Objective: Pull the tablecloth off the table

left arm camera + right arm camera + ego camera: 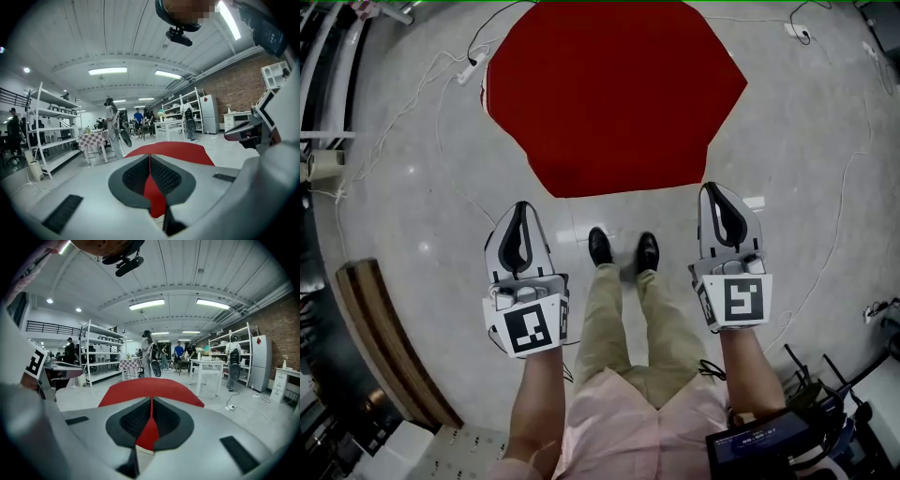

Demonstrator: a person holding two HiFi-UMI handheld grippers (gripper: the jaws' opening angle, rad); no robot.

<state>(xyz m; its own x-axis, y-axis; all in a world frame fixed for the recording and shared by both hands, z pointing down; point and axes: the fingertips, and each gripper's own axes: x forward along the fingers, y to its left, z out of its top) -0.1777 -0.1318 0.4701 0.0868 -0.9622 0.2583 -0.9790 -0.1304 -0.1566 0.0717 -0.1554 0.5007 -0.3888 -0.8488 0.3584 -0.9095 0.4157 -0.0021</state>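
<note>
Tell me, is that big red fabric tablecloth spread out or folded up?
Spread out. The red fabric tablecloth lies flat as one wide smooth sheet, no folds showing.

A red tablecloth (pixel 614 89) drapes the table; white cables (pixel 441 122) trail over the grey floor (pixel 806 141).

We hold both arms out ahead, side by side, our left forearm (pixel 534 398) and right forearm (pixel 748 367) bare. Our left gripper (pixel 521 205) sits left of centre in the head view, and our right gripper (pixel 711 187) sits right of centre, slightly higher. Both point up the frame, each with its jaws closed together.
</note>
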